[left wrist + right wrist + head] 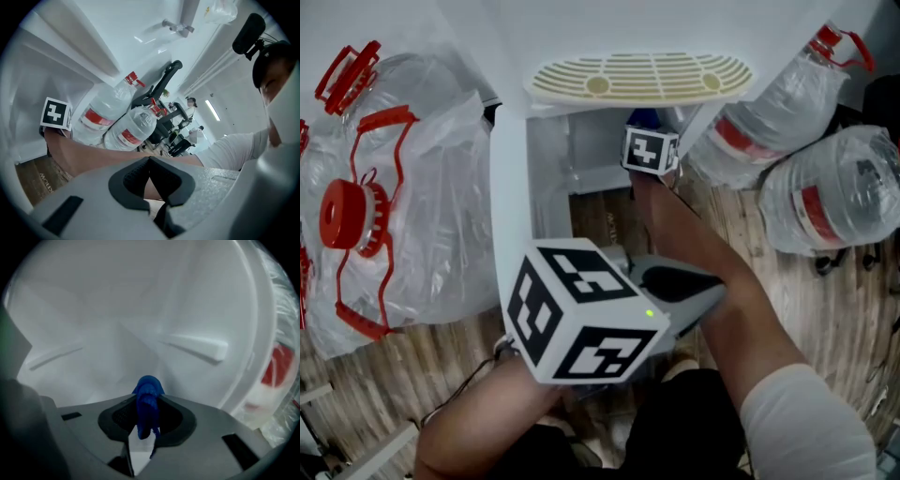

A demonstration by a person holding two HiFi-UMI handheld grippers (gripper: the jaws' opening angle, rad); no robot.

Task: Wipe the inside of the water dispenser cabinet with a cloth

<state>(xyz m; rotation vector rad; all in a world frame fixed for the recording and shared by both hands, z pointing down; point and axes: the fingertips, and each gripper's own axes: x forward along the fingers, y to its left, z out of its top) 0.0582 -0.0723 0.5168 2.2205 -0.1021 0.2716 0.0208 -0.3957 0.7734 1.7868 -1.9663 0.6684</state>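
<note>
The white water dispenser [548,159] stands low in front of me, its cream drip grille [642,77] on top and its lower cabinet open. My right gripper [643,122] reaches into that opening; its marker cube hides the jaws in the head view. In the right gripper view the right gripper [147,398] is shut on a bunched blue cloth [149,391], close to the white inner walls [140,310]. My left gripper [712,292] hangs outside the cabinet above my right forearm. Its jaws [149,158] are shut with nothing between them.
Two full water bottles [778,94] [834,192] lie on the wooden floor at the right. Bagged empty bottles with red handles [384,206] fill the left. The open cabinet door [508,187] stands at the opening's left. A chair and people show far off in the left gripper view.
</note>
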